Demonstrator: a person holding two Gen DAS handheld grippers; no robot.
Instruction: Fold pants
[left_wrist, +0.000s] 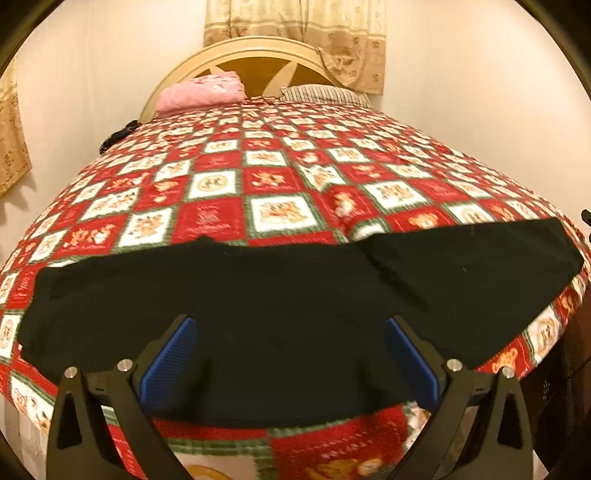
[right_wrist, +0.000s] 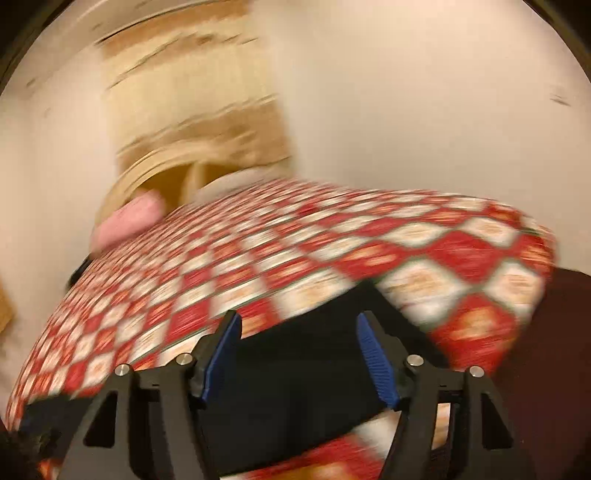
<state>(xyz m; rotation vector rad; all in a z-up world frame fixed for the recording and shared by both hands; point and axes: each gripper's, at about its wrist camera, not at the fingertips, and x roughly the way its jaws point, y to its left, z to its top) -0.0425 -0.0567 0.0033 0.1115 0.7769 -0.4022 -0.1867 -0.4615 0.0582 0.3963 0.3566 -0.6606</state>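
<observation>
While the left gripper (left_wrist: 290, 354) hangs with its blue pads (left_wrist: 168, 363) spread wide and nothing between them, the black pants (left_wrist: 295, 295) lie flat across the near edge of the bed. The right gripper (right_wrist: 299, 354) is also spread, above one end of the pants. Behind them the red checked quilt (left_wrist: 273, 177) reaches a pink pillow (left_wrist: 201, 90) at the headboard (left_wrist: 236, 51).
</observation>
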